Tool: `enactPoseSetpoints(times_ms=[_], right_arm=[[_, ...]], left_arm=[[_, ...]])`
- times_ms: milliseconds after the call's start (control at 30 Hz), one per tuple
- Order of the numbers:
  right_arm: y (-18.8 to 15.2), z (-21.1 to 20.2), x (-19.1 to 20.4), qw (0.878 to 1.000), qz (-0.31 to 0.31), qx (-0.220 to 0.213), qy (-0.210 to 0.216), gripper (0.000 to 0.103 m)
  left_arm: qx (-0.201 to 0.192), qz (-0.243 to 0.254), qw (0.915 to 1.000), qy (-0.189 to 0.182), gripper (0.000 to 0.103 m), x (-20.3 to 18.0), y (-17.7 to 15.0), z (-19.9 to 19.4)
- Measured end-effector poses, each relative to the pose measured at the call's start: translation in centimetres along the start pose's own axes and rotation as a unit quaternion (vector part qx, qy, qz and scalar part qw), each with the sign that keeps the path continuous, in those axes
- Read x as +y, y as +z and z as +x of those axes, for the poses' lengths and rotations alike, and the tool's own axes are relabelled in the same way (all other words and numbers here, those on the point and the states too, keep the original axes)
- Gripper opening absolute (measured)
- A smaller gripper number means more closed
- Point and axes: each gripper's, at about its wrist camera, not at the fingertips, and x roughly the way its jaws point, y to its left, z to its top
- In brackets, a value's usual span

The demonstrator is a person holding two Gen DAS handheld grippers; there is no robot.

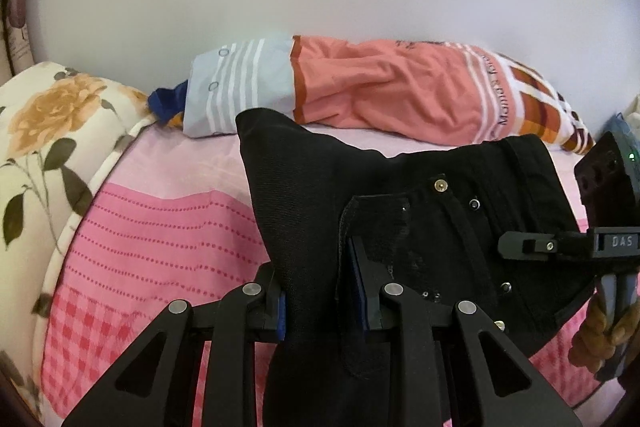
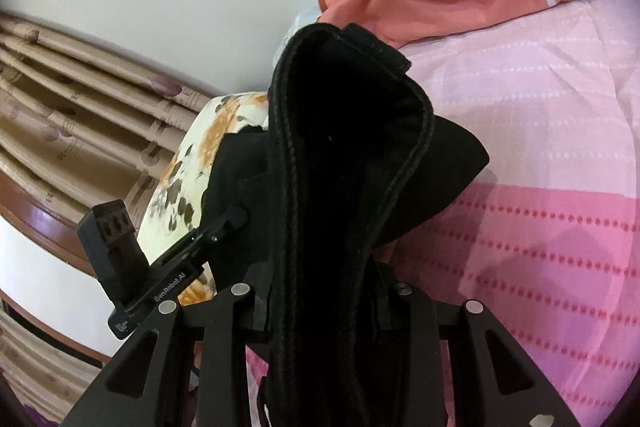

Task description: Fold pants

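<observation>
The black pants (image 1: 420, 211) hang in the air above the pink bed, waistband, rivets and fly flap facing the left wrist view. My left gripper (image 1: 320, 303) is shut on a fold of the pants near the fly. My right gripper (image 2: 324, 311) is shut on the thick waistband edge of the pants (image 2: 340, 155), which rises between its fingers. The right gripper also shows at the right edge of the left wrist view (image 1: 560, 247), clamped on the cloth. The left gripper shows in the right wrist view (image 2: 224, 227), gripping the far side.
A pink checked and dotted bedsheet (image 1: 160, 235) covers the bed. A salmon and striped pillow (image 1: 380, 95) lies along the white wall. A floral pillow (image 1: 48, 131) sits at the left. Beige curtains (image 2: 80, 99) hang beyond the bed edge.
</observation>
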Motion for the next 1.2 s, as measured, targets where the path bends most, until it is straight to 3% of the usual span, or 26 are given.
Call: enactPoseSetpoints(times_ms=[600, 900, 1033, 1200], right_arm=[[0.9, 0.9, -2.1, 1.000, -0.003, 0.002, -0.029, 0.031], [0.7, 0.9, -2.9, 0.999, 0.003, -0.005, -0.043, 0.036], [0.7, 0.9, -2.9, 0.998, 0.003, -0.006, -0.057, 0.041], [0.2, 0.2, -2.9, 0.996, 0.011, -0.023, -0.089, 0.050]], left_arm=[[0.009, 0.003, 0.9998, 0.018, 0.032, 1.0, -0.1, 3.4], [0.011, -0.004, 0.9993, 0.036, 0.046, 1.9, -0.6, 3.9], [0.007, 0.003, 0.9974, 0.072, 0.060, 2.0, -0.8, 3.8], [0.001, -0.002, 0.9960, 0.089, 0.074, 2.8, -1.1, 3.5]])
